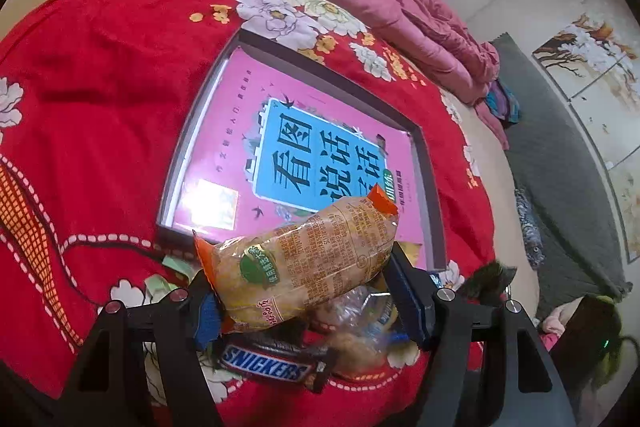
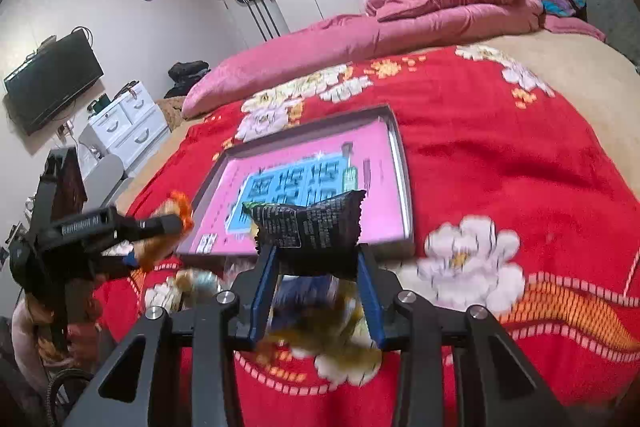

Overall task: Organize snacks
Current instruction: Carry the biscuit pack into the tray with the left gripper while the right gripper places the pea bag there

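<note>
Both snacks are lifted: the left gripper (image 1: 304, 291) is clamped across the orange packet (image 1: 304, 263) and the right gripper (image 2: 318, 267) across the black packet (image 2: 310, 225), with the tray (image 2: 402, 163) just beyond, mid-frame.

Even indoor brightness is seen, glare is thrown on the pink book (image 1: 208, 203), edges are bent, and the right view's foreground is blurred.
</note>
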Demonstrator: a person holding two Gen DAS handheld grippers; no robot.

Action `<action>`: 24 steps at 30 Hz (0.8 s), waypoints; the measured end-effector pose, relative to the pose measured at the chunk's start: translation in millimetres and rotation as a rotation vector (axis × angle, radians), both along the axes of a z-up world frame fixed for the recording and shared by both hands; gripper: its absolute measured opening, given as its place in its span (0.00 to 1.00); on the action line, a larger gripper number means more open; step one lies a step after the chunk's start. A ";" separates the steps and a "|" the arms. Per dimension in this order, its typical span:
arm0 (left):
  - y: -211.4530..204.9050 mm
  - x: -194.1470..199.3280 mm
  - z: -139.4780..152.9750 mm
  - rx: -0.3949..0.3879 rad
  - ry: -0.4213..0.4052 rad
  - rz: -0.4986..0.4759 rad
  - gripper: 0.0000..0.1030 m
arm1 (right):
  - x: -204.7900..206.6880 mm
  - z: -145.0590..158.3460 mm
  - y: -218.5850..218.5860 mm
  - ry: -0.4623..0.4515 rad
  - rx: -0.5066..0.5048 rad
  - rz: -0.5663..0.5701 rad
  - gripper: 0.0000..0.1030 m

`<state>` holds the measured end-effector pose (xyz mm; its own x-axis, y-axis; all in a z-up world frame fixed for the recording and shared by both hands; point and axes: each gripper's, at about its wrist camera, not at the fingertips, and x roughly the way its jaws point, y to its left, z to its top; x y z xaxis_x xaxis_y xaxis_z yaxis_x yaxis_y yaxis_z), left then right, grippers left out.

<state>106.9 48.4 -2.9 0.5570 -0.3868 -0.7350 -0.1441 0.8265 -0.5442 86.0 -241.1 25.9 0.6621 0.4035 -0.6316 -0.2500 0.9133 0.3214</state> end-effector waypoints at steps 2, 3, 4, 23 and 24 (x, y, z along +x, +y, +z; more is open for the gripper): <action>-0.5 3.9 -0.5 0.011 0.002 0.000 0.70 | 10.1 0.5 -0.2 -0.005 0.001 -0.002 0.37; -1.1 6.4 -0.9 0.017 0.003 -0.001 0.70 | 16.2 -0.1 -0.4 -0.004 0.001 -0.004 0.37; -1.6 9.3 -1.3 0.025 0.004 -0.002 0.70 | 22.0 -1.4 -0.5 0.003 0.001 -0.006 0.37; -10.1 50.0 -21.4 0.074 0.030 -0.011 0.70 | 54.5 -34.4 -14.0 0.096 -0.023 -0.031 0.26; -10.4 50.8 -23.1 0.076 0.033 -0.012 0.70 | 54.0 -36.0 -16.7 0.106 -0.014 -0.033 0.26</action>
